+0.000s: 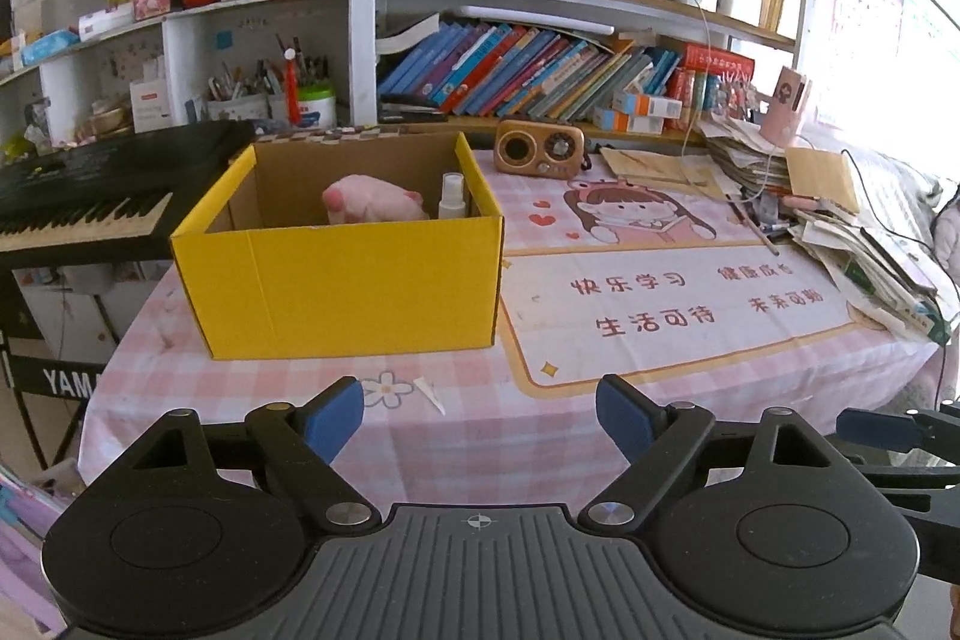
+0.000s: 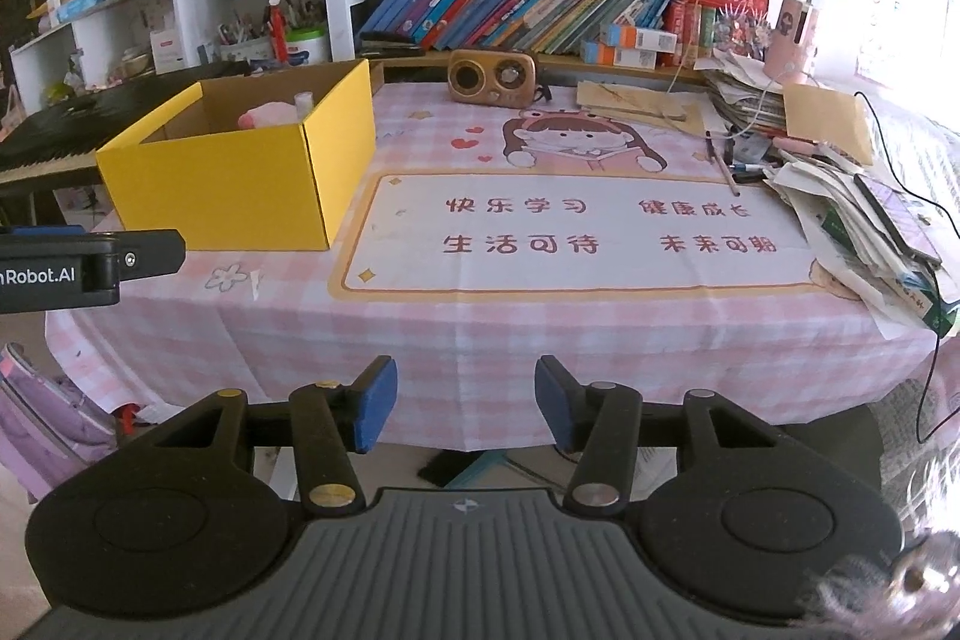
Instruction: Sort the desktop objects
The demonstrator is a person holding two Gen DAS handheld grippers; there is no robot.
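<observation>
Your yellow box (image 1: 354, 280) stands open-topped on the pink tablecloth (image 1: 480, 436), holding a pink plush toy (image 1: 372, 202) with a small spray bottle (image 1: 452, 196) upright beside it. Your left gripper (image 1: 480, 418) and right gripper (image 2: 465, 400) both gape empty, short of the box.

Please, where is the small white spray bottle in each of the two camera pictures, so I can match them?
Left wrist view: the spray bottle stands upright inside the yellow box, by its right wall, beside the pink plush toy, left of centre.
Right wrist view: only the bottle's top shows above the box's rim, upper left.
Shared landmark: the small golden radio behind the box.
</observation>
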